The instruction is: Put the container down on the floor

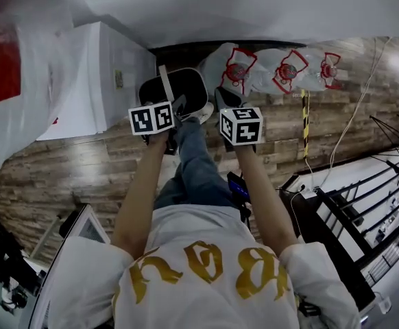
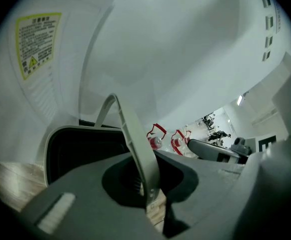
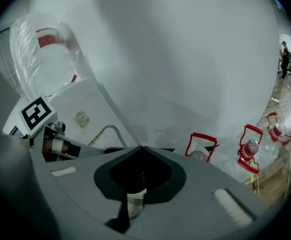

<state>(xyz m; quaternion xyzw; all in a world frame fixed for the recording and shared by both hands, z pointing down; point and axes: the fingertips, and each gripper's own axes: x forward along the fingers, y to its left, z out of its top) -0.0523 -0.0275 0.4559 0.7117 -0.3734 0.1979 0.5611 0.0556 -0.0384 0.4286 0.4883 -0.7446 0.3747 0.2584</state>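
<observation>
The container [image 1: 183,86] is a black bin with a white rim and a pale bail handle [image 2: 135,144]. It sits low in front of the person's foot, over the wooden floor [image 1: 83,163]. My left gripper [image 1: 175,108] is shut on the handle, which runs up between its jaws in the left gripper view; the bin's dark mouth [image 2: 83,151] lies just beyond. My right gripper [image 1: 225,100] is beside the bin on its right, jaws together with nothing in them. In the right gripper view the handle [image 3: 108,131] shows at the left. Whether the bin touches the floor is hidden.
A white appliance [image 1: 110,74] stands left of the bin, with a plastic bag [image 1: 14,60] further left. Packs of water bottles with red handles [image 1: 285,70] lie against the wall at the right. A dark metal rack [image 1: 364,211] is at the lower right.
</observation>
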